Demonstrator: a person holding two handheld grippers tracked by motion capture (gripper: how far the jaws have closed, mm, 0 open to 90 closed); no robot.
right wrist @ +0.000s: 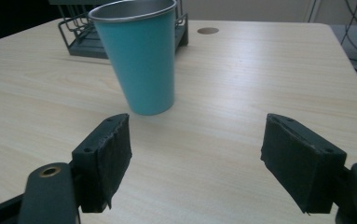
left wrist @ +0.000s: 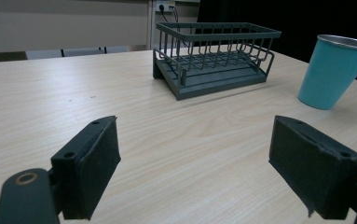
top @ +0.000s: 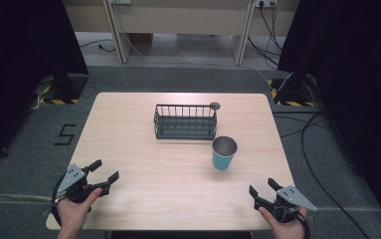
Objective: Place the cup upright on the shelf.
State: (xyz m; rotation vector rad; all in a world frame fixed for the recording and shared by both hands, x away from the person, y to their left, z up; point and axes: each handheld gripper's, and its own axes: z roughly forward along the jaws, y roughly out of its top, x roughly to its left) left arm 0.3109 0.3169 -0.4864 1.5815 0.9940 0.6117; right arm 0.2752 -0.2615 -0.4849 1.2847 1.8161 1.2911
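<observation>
A teal cup [top: 224, 153] with a metal rim stands upright on the table, right of centre; it rises large in the right gripper view [right wrist: 136, 56] and stands at the right of the left gripper view [left wrist: 333, 70]. Behind it sits a dark wire basket [top: 185, 121], also ahead in the left gripper view [left wrist: 213, 56]. My left gripper [top: 104, 171] rests at the table's near left corner, open, nothing between its pads [left wrist: 92, 168]. My right gripper [top: 262, 187] is at the near right corner, open and apart from the cup, its pads [right wrist: 108, 158] bare.
The light wooden table [top: 143, 164] has a small round dark disc [top: 215, 105] by the basket's far right corner. Cables [top: 307, 129] trail over the grey floor to the right, and black curtains flank both sides.
</observation>
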